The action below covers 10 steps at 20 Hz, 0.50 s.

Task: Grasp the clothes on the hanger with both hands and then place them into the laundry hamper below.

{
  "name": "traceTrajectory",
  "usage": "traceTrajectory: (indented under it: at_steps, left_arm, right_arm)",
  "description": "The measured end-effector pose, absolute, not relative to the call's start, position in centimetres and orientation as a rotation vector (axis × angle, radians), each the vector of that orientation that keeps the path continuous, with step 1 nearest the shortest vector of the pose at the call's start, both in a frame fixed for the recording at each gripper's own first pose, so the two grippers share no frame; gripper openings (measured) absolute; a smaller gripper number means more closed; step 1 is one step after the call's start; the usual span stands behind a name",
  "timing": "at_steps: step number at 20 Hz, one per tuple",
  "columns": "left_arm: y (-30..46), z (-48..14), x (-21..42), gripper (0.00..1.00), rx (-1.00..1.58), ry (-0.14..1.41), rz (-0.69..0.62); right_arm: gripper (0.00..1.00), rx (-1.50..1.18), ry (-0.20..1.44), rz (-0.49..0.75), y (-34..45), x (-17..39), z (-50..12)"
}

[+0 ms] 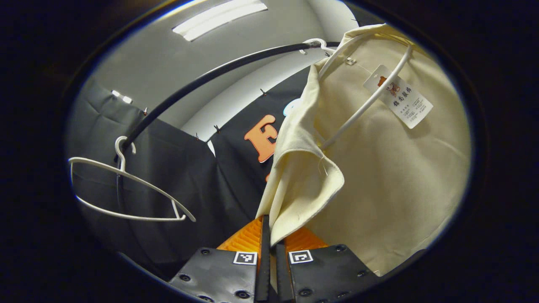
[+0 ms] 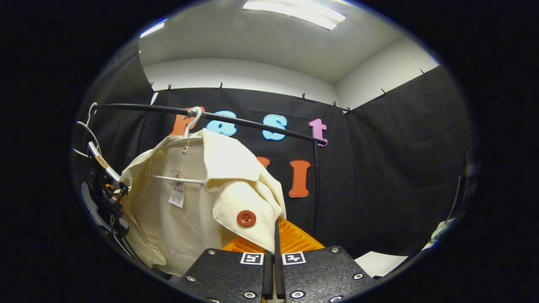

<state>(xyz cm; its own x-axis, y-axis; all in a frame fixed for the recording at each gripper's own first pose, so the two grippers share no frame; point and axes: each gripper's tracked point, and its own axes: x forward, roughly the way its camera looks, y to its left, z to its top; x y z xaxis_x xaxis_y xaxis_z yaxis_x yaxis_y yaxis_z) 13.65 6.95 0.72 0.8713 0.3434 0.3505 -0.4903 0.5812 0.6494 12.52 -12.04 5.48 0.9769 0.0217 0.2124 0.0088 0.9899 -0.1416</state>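
— Black cloth walls (image 2: 400, 139) are closing in your booth, with a white ceiling and a strip light (image 2: 294, 11) glowing above. What is hanging in front of you?

— A thin black metal rail (image 2: 252, 125) is running across, and a cream cotton shirt (image 2: 189, 202) with a round rust-brown button (image 2: 246, 218) is hanging from it on a white plastic hanger (image 2: 191, 120). The shirt is sitting open on the hanger, its inside facing you, with a white paper tag (image 1: 400, 101) dangling inside near the neck.

— Where are your grippers sitting?

— Your left gripper (image 1: 271, 235) is pointing up at the shirt's front edge, and a fold of that cream cloth is dropping down between its two fingers (image 1: 244, 237). They are standing close together, clamping the cloth. In the right gripper view you are seeing that same gripper (image 2: 103, 185) at the shirt's far edge.

— And the other one?

— Your right gripper (image 2: 276, 235) is sitting just below the flap with the button. Its fingers (image 2: 294, 237) are drawn nearly together, with the flap's lower edge coming down over their tips; I cannot tell whether the cloth is being pinched or is only lying in front.

— Anything else on the rail?

— A second white plastic hanger (image 1: 126, 189) is hanging bare, well apart from the shirt.
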Motion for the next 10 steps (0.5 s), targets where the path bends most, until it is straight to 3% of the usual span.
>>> traceTrajectory:
  at_steps: [6, 10]
  left_arm:
    - [10.4, 6.4, 15.3, 0.13, 0.879, -0.295, 0.561]
    - [11.3, 6.6, 19.4, 0.14, 0.846, -0.281, 0.522]
  right_arm:
    - [0.01, -0.157, -0.291, -0.114, -15.4, 13.2, 10.8]
    - [0.01, -0.112, -0.343, -0.142, -17.6, 14.9, 15.1]
